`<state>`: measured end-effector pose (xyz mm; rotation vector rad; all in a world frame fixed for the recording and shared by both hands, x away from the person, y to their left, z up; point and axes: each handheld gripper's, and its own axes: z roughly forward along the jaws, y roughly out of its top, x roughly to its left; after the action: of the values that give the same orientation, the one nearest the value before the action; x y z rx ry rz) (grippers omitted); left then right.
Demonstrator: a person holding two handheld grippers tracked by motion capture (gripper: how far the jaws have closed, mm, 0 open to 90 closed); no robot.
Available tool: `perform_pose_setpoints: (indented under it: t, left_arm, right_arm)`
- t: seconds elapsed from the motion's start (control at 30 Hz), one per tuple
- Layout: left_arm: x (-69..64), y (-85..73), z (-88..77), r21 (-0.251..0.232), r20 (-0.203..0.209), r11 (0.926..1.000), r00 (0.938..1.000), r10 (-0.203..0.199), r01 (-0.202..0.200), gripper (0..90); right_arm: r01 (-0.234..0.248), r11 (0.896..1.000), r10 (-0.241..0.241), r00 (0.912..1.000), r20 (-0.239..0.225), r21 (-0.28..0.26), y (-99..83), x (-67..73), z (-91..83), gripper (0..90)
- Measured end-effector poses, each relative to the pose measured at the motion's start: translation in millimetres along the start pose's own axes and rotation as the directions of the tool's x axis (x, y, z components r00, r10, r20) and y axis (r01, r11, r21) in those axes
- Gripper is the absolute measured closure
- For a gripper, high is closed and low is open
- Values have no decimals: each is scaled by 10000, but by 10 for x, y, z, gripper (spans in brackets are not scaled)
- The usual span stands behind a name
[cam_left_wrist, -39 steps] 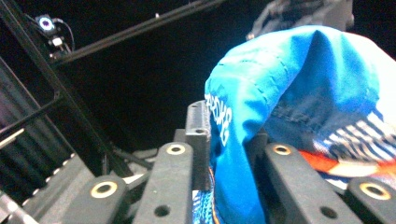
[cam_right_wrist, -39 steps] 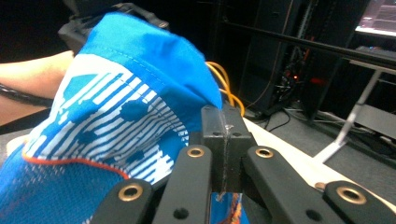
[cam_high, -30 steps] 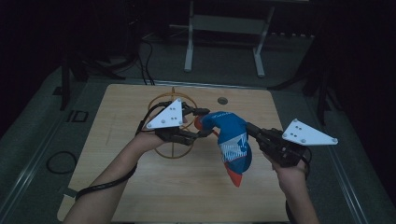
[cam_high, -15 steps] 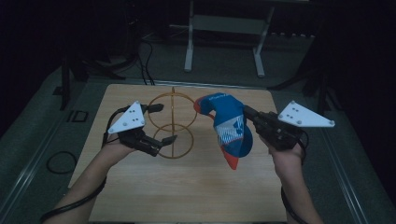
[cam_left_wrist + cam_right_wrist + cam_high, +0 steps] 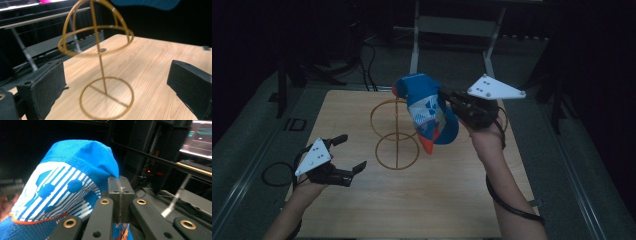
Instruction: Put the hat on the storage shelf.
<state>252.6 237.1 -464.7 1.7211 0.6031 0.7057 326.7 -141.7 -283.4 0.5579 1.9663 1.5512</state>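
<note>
Your right gripper (image 5: 447,97) clamps the blue cap (image 5: 428,112) above the wire stand (image 5: 396,134); your left gripper (image 5: 347,152) gapes empty.

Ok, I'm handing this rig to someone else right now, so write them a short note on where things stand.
Right gripper: shut on the blue cap, holding it in the air just above and right of the gold wire hat stand.
Left gripper: open, empty, low over the wooden table, left of the stand.
Done: cap is lifted and brought to the stand.
Left, probably: lower the cap onto the stand's dome and release.
</note>
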Motion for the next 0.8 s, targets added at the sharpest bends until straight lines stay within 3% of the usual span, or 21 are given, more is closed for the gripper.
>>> perform_pose_setpoints:
  t: [0.03,0.07,0.13,0.23,0.37,0.43,0.47,0.53,0.57,0.6,0.8]
  left_arm:
    - [-16,-80,-24,-6,62,9999,9999,-126,127,21]
    - [-27,-128,-35,26,69,9998,9998,-208,208,21]
    - [-67,-320,-67,162,9,9991,9992,-398,397,22]
    - [-82,-446,-80,336,-89,9979,9985,-546,549,22]
    - [-96,-606,-86,317,-330,9962,9963,-795,805,22]
    - [-93,-699,-87,328,-450,9941,9937,-1022,1037,21]
    - [-93,-699,-87,328,-450,9941,9937,-1022,1037,21]
    - [-82,-741,-93,281,-501,9932,9925,-1111,1126,22]
    - [-74,-756,-100,237,-514,9920,9912,-1223,1236,22]
    - [-51,-784,-109,165,-430,9892,9885,-1448,1456,22]
    - [-32,-833,-114,203,-443,9876,9870,-1545,1555,22]
  right_arm:
    - [119,9999,-119,9999,-99,19,47,32,148,900]
    - [119,9999,-119,9999,-99,19,47,32,148,900]
    - [166,9998,-169,9993,-345,-81,91,63,330,900]
    - [234,9997,-236,9986,-470,-51,127,100,465,900]
    - [375,9989,-358,9974,-624,266,178,206,743,900]
    - [255,9978,-192,9946,-1022,612,166,296,973,900]
    - [255,9978,-192,9946,-1022,612,166,296,973,900]
    - [324,9946,-202,9922,-1232,982,133,374,1152,900]
    - [324,9946,-202,9922,-1232,982,133,374,1152,900]
    - [353,9918,-183,9905,-1366,1231,100,423,1262,900]
    - [355,9828,-45,9857,-1683,1814,-17,482,1458,900]
